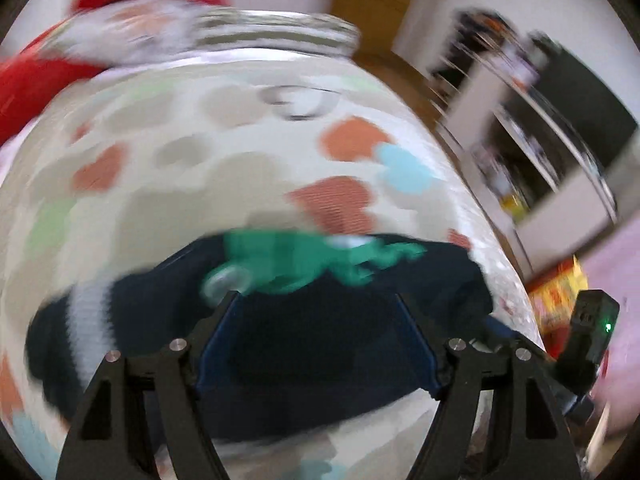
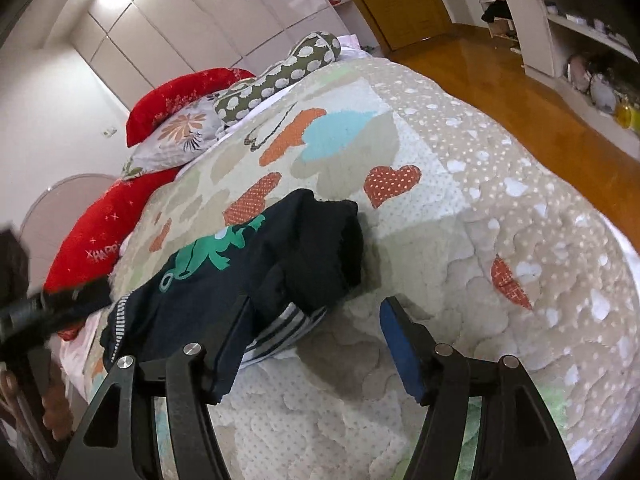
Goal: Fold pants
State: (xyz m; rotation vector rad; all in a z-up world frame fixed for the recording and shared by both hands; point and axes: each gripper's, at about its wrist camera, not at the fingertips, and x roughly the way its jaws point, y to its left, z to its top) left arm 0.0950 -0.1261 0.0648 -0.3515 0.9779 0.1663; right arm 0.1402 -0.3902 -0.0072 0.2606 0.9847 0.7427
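Black two-finger right gripper (image 2: 316, 344) spread wide, nothing pinched, parked just beside small navy cotton pants with a green frog print (image 2: 256, 272). Left gripper (image 1: 320, 344) open too, hovering over the same pants. Already bunched into a compact fold on the heart-patterned beige quilt (image 2: 460, 240); probably just tidying left.

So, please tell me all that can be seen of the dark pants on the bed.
The pants are dark navy, soft knit by the look, with a green print and striped navy-and-white cuffs. They lie bunched and partly folded on the quilt, one end heaped up. The right gripper is open, its left finger against the cloth. The left gripper is open over them; that view is blurred.
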